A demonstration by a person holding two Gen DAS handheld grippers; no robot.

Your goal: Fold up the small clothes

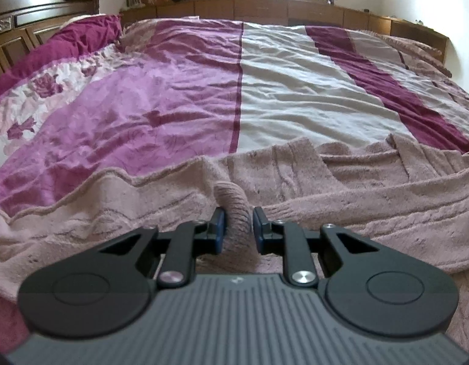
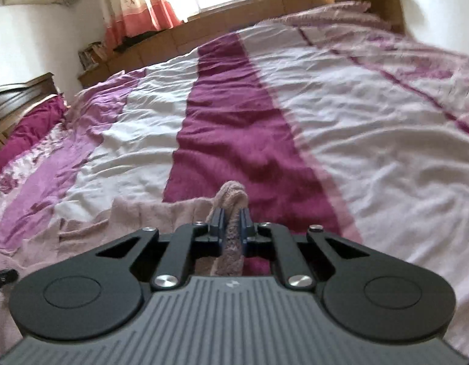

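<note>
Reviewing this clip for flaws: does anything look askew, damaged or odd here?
Nothing damaged. The pink knit garment lies rumpled across the bedspread, one edge folded over. Each hand-held gripper, left and right, pinches a bunched fold of it.

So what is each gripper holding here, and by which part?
Both hold the pink knit garment. The left gripper pinches a ribbed, cuff-like fold; the right gripper pinches a bunched edge. Which parts exactly cannot be told.

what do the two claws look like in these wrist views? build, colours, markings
Identical units. Left claw and right claw: matte black linkage arms with silver pivot screws, round black side housings, dark blue fingertip pads, grey ribbed body with a small white logo. No cables, hands or sleeves visible.
</note>
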